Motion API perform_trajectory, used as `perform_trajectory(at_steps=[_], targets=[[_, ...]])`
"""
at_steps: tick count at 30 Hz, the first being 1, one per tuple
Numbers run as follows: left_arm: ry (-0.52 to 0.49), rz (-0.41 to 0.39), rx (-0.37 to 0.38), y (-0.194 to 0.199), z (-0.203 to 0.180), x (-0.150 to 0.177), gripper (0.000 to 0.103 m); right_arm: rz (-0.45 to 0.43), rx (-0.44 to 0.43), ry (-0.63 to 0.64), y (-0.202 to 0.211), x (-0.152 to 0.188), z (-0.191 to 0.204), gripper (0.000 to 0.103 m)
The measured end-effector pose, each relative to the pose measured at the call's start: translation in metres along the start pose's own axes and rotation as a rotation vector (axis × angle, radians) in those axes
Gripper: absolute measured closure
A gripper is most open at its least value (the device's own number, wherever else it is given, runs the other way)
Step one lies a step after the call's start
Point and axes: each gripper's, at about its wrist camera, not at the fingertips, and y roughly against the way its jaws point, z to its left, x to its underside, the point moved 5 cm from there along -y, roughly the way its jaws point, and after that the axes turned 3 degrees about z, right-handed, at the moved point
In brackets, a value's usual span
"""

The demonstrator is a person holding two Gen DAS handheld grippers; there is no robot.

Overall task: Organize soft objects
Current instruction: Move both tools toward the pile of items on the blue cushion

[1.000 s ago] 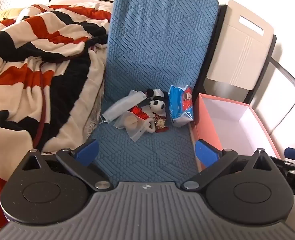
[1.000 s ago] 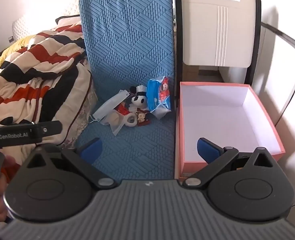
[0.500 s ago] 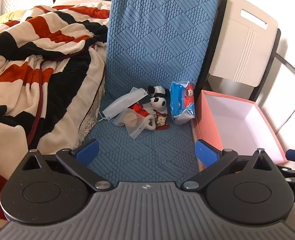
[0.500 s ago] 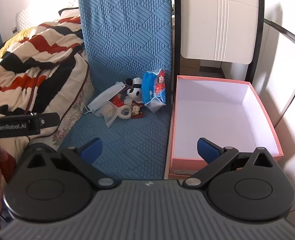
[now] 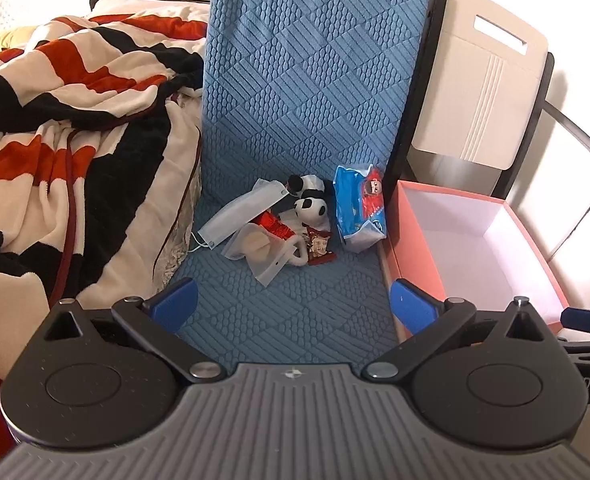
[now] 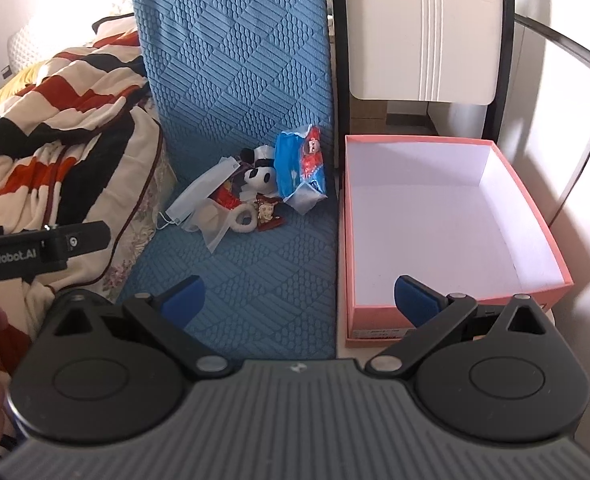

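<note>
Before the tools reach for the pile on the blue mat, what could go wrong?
The items overlap: the face mask lies over the clear pouch, beside the panda plush, so one grasp may drag several. The mask's ear loop could snag. The blue snack bag lies close to the pink box wall, leaving little room for a tool finger there.

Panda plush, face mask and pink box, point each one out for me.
panda plush (image 5: 311, 210), left wrist view, on its white face.
face mask (image 5: 237, 216), left wrist view, on its pleated middle.
pink box (image 6: 447, 304), right wrist view, on its near outer wall.
</note>
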Motion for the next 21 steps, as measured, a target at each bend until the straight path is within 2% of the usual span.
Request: perform_trajectory(at_steps=[7,11,14,21], targets=[[0.022,0.011,0.019,0.002,0.006,0.002,0.0,0.031,-0.021,-0.017,0.004,0.004,0.005,0.0],[0.032,0.026,0.033,0.0,0.003,0.006,0.0,0.025,-0.002,-0.019,0.005,0.003,0.002,0.0],[0.041,0.032,0.039,0.0,0.004,0.006,0.0,0.03,-0.031,0.0,0.005,0.001,0.004,0.0],[0.059,0.066,0.049,-0.002,0.011,0.01,0.0,0.024,-0.03,0.003,0.004,0.001,0.012,0.0]])
